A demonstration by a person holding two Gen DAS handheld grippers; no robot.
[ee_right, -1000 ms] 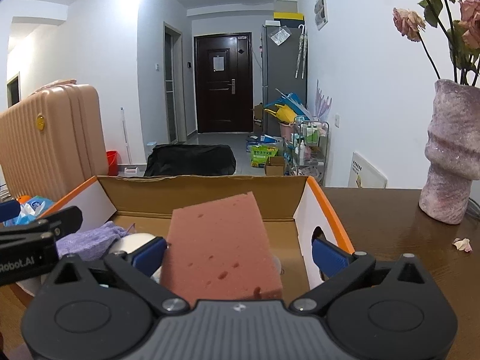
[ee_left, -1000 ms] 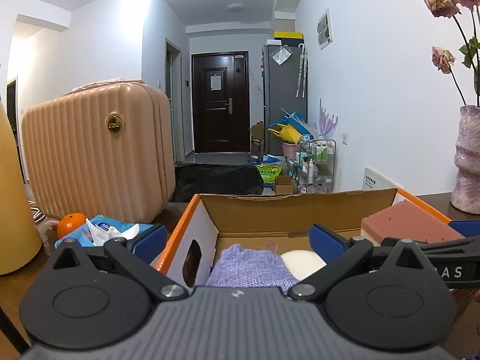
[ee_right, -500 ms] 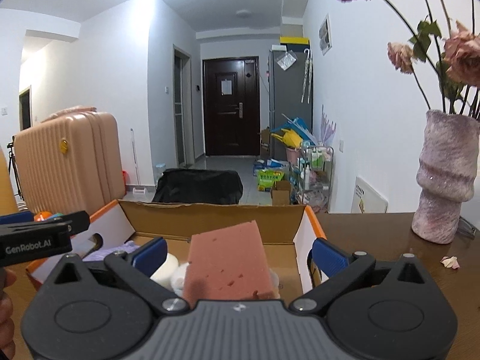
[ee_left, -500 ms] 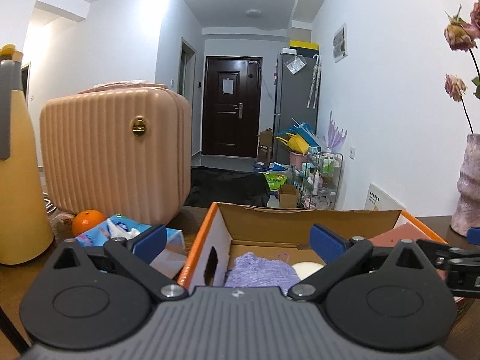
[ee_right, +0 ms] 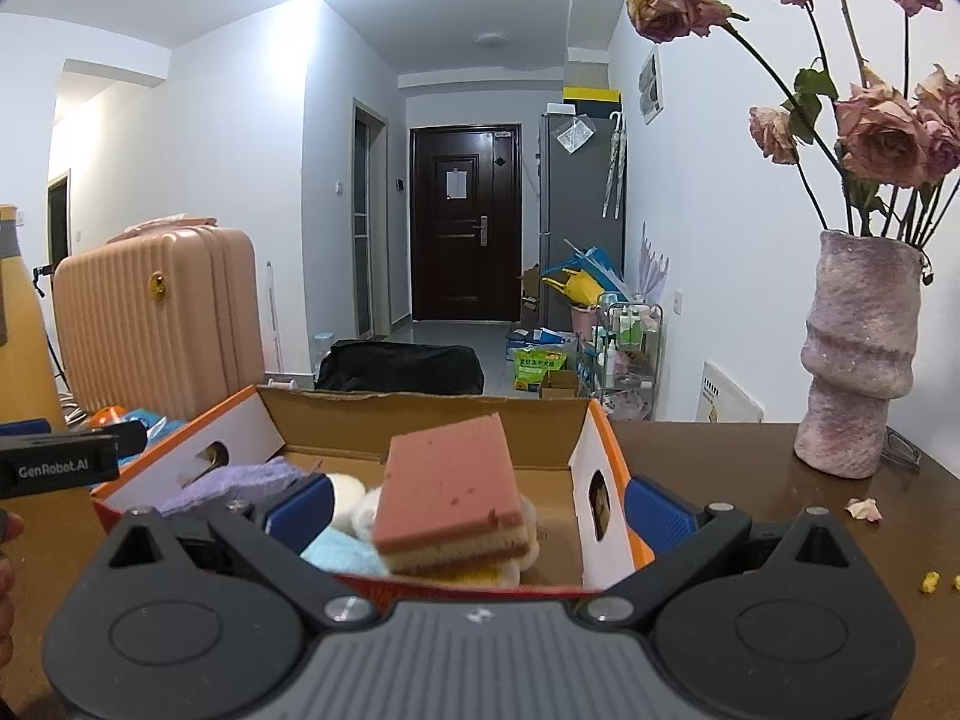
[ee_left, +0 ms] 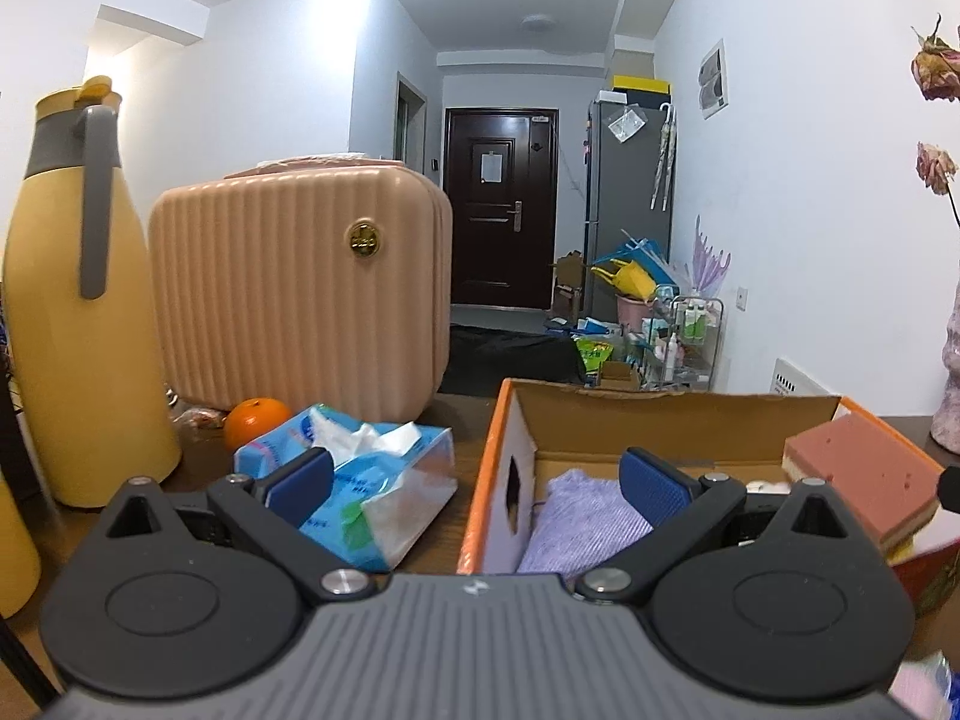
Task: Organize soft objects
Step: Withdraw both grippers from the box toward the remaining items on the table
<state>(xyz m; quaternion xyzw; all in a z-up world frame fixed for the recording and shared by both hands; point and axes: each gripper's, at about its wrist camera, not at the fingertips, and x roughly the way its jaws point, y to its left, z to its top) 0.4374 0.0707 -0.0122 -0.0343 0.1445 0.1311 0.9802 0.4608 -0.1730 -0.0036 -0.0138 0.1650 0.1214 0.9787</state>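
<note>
Released now: pink sponge rests atop the pile inside the cardboard box. Right gripper backed off, jaws wide, empty. Left gripper likewise spread, empty, now facing the tissue pack.

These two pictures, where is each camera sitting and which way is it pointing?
Left wrist: mounted on the left gripper, looking forward at the tissue pack and cardboard box; its own open fingers show.
Right wrist: mounted on the right gripper, looking into the box at the pink sponge; its open fingers and the other gripper's tip show.
Shared: box, sponge, purple cloth, suitcase, door.
</note>
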